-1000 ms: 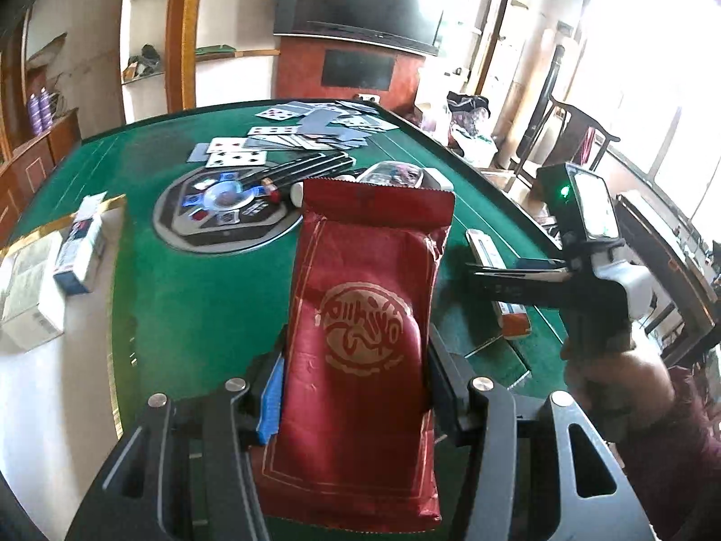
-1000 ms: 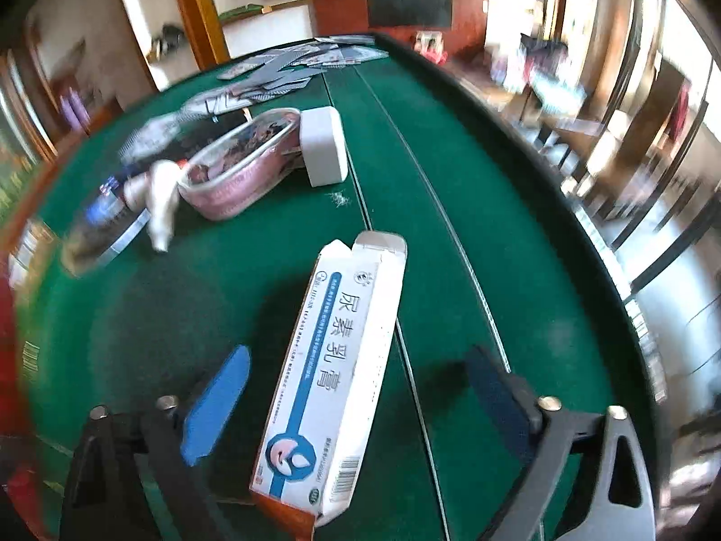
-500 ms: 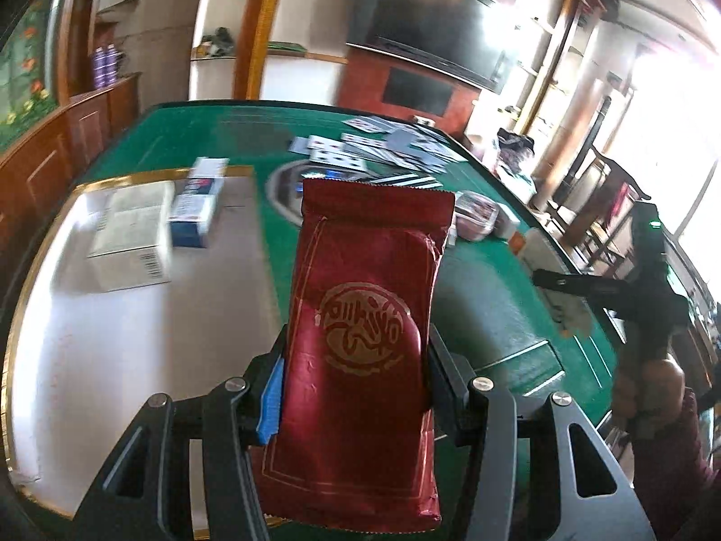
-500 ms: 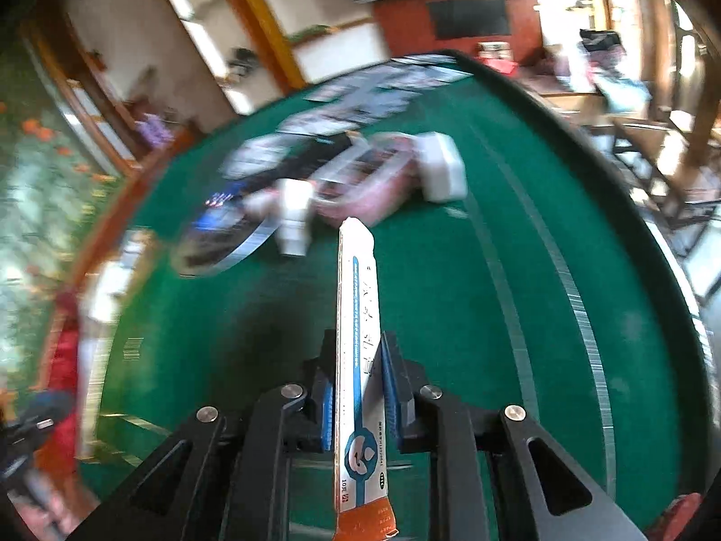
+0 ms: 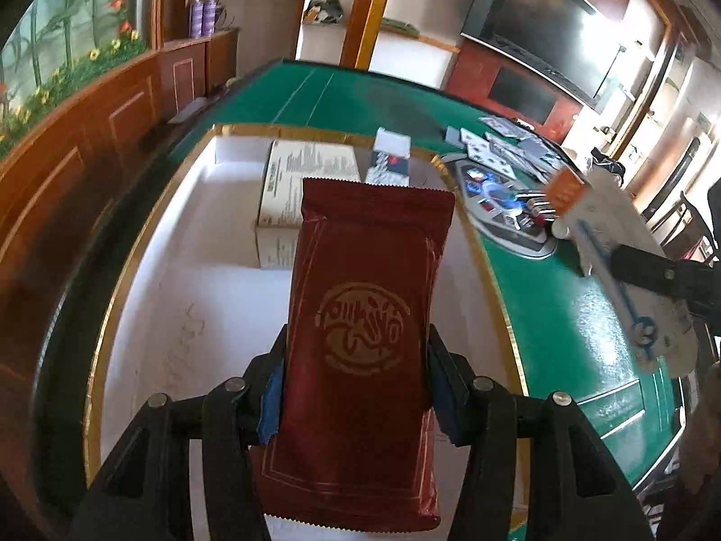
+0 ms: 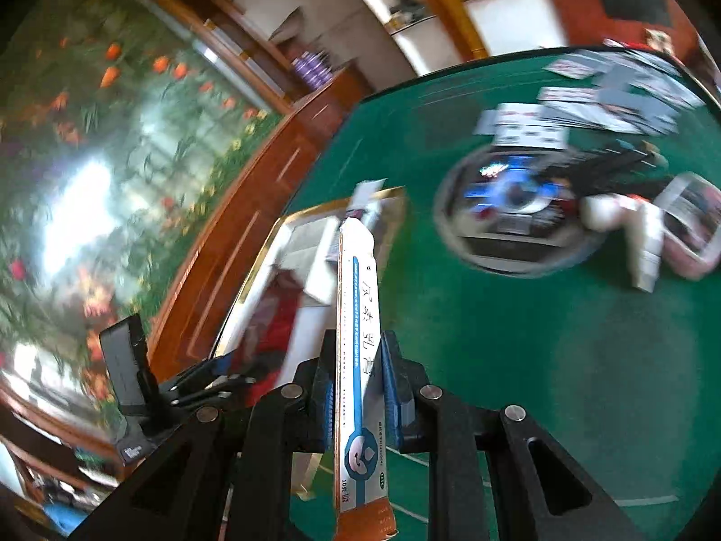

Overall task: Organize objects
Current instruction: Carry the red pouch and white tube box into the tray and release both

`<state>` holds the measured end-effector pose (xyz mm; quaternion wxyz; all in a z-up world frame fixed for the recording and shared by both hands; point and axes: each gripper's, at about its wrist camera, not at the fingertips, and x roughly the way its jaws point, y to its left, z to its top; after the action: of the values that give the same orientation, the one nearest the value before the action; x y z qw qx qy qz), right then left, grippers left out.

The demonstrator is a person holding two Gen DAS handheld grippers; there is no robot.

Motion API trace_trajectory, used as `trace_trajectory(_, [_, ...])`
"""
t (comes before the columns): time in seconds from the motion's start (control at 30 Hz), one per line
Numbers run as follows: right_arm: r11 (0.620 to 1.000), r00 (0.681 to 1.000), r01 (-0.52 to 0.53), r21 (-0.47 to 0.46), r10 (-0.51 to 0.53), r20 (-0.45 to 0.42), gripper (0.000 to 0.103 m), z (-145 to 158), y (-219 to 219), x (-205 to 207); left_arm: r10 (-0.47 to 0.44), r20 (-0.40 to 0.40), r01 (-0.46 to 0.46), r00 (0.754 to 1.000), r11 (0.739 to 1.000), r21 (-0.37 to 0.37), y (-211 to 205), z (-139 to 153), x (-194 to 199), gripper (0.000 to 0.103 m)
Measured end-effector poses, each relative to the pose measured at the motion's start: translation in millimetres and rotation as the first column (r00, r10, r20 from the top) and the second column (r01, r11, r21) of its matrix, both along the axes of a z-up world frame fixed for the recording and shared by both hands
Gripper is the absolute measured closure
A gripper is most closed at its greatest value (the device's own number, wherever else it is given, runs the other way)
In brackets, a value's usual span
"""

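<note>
The green felt-covered card table (image 5: 563,297) fills the scene, with white lines marked across its surface. Set on it is a large white gold-rimmed tray (image 5: 198,279), holding a flat white printed carton (image 5: 306,171) at its far end and a smaller white-and-blue box (image 5: 390,158) just beside that carton.

Past the tray's far right corner lies a round grey-and-blue disc console (image 6: 518,207), blurred in the right wrist view. Loose playing cards (image 5: 500,144) are scattered beyond it. To its right lie a white bottle-shaped item (image 6: 644,243) and a pink-rimmed clear container (image 6: 694,234), touching or nearly so; blur prevents a firmer reading.

The left gripper (image 5: 356,387) is clenched on a dark red foil pouch with a gold emblem (image 5: 367,297), held lengthwise above the tray's open white floor.

The right gripper (image 6: 358,401) is clamped on a long white-and-blue ointment box with an orange end flap (image 6: 360,342), gripped on its narrow sides and held edge-on above the table, near the tray's right rim. In the left wrist view the same box (image 5: 626,279) appears off to the right, above the felt.
</note>
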<state>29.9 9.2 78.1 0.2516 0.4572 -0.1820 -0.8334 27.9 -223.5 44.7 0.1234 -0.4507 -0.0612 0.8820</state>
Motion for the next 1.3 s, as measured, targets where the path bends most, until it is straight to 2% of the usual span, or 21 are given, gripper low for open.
trace_trajectory(0.17, [0.996,0.997,-0.067,0.052,0.065,0.047,0.083,-20,-59,-21,-0.003,0.011,0.003,1.000,1.000,-0.010,-6,-11,5,0.051])
trace_trajectory(0.67, [0.985,0.983,-0.142,0.098,0.129,0.127,0.083,-54,-116,-35,0.103,0.055,-0.102,0.993,0.995,-0.011,-64,-23,6,0.050])
trace_trajectory(1.07, [0.979,0.985,-0.137,0.152,0.118,0.125,0.083,-59,-130,-49,0.138,0.075,-0.136,0.988,0.990,-0.034,-57,-24,-28,0.049])
trace_trajectory(1.2, [0.978,0.983,-0.143,0.152,0.123,0.136,0.083,-63,-134,-49,0.161,0.050,-0.158,0.986,0.986,-0.059,-55,-22,-29,0.046])
trace_trajectory(1.3, [0.977,0.982,-0.144,0.155,0.122,0.144,0.083,-69,-136,-49,0.160,0.020,-0.159,0.987,0.986,-0.045,-55,-16,-24,0.041])
